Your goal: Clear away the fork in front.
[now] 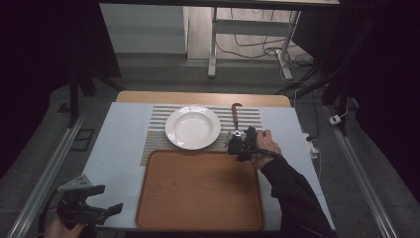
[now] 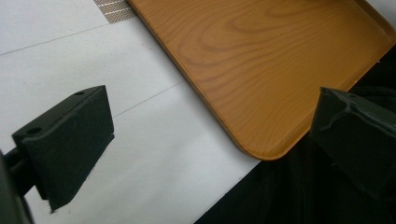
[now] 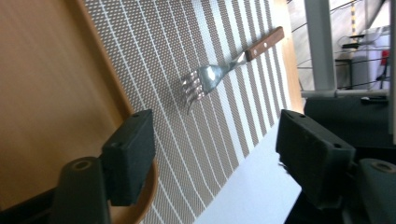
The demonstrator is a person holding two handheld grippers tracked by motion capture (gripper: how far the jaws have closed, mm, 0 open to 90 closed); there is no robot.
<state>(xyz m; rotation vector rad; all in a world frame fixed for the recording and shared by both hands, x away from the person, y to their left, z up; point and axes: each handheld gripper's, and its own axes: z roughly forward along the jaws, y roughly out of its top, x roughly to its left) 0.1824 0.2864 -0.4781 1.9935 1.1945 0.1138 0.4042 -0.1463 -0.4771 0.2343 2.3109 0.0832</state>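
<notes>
One light, stiff fork lies flat on the striped mat just ahead of the right tool, whose jaws stand part-open and empty; its slick steel neck lies low, so the wooden handle offers the surer hold.

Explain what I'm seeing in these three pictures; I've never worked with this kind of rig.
No robot arm here: a person holds a two-fingered hand tool in each hand. The high view looks down on the table; the other two pictures come from cameras riding on each tool.

On the table lie a striped woven placemat, a round white ceramic plate, a metal fork with a brown wooden handle and a large wooden tray.

The left gripper hangs open at the table's near left corner, holding nothing. The right gripper points at the fork's prongs; its fingers stand apart and short of the fork, so nothing is held.
</notes>
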